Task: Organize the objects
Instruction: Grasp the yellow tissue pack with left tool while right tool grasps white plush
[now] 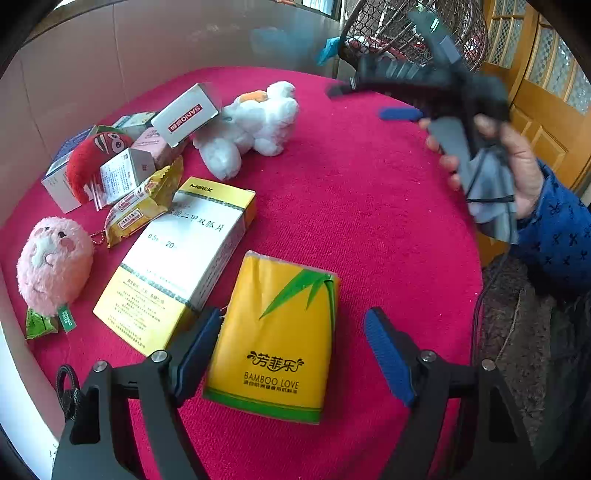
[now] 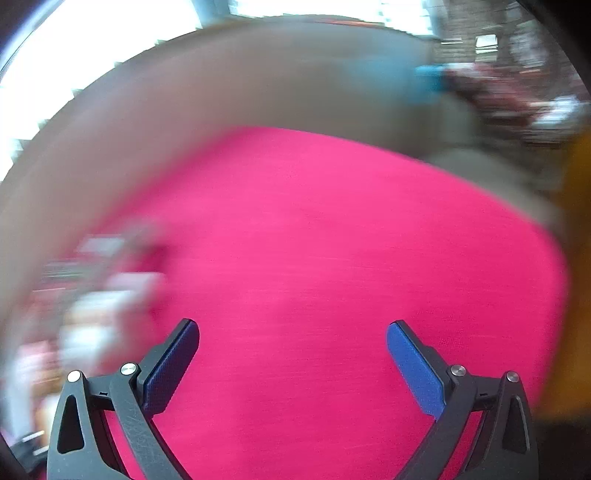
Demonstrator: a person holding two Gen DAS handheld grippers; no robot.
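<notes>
A yellow "BAMBOO LOVE" tissue pack (image 1: 280,332) lies flat on the red tablecloth (image 1: 369,221). My left gripper (image 1: 293,314) is open and straddles it. The left pad (image 1: 201,350) sits at the pack's left edge, while the right pad (image 1: 388,362) stands clear of its right edge. A hand in a blue sleeve (image 1: 554,236) holds my right gripper (image 1: 369,101) in the air over the table's far right, open and empty. In the blurred right wrist view, the right gripper (image 2: 291,328) is open above bare pink cloth (image 2: 332,240).
Left of the pack lies a yellow-and-white Merck box (image 1: 177,258). Beyond it are a pink plush (image 1: 55,262), a yellow snack packet (image 1: 144,206), a red plush (image 1: 96,155), several small boxes (image 1: 184,114) and a white plush duck (image 1: 255,122). A wire cage (image 1: 417,33) stands behind the table.
</notes>
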